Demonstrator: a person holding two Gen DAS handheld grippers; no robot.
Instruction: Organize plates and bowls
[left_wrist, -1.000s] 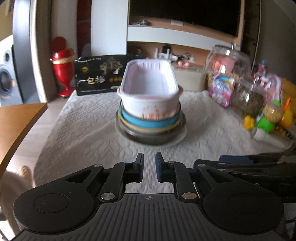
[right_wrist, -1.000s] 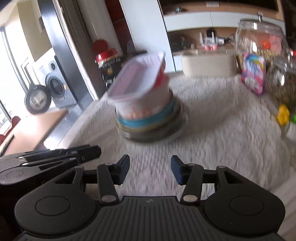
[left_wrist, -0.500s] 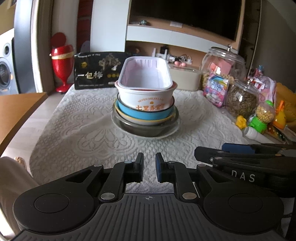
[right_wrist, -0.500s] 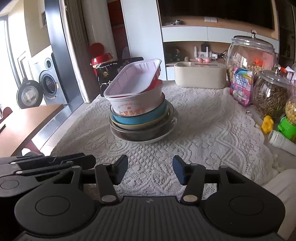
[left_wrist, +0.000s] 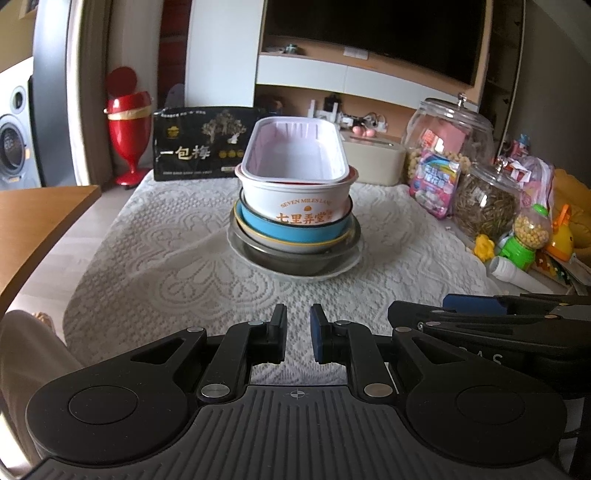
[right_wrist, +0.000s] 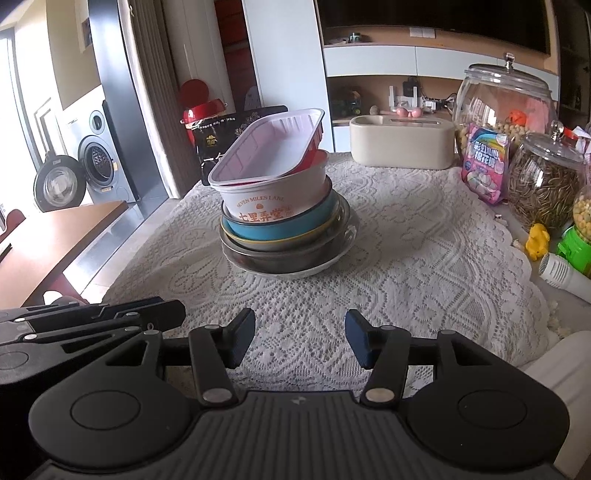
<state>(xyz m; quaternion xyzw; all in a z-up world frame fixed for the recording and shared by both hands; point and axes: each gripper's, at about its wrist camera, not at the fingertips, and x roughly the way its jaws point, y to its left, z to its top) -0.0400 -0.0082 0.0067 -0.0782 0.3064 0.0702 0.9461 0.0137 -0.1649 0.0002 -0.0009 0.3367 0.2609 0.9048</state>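
Both grippers have backed off slightly; stack unchanged, mid-table on the lace cloth (left_wrist: 155, 266). Tray (left_wrist: 295, 155) sits tilted atop white bowl (left_wrist: 295, 206), blue bowl (left_wrist: 288, 232), steel bowl (right_wrist: 280, 258), plate (left_wrist: 295, 271). My left gripper (left_wrist: 297, 332) is narrow, empty. My right gripper (right_wrist: 300, 338) is wide, empty, near edge.

Open white lace tablecloth (right_wrist: 406, 251) lies btwn both grippers & the nested stack of bowls and plates (left_wrist: 293, 206). Stack's left side has bare cloth; on its right, glass jars (right_wrist: 543, 184) & small toys (left_wrist: 524, 240) crowd the edge. Black printed box (left_wrist: 199, 144) stands behind.
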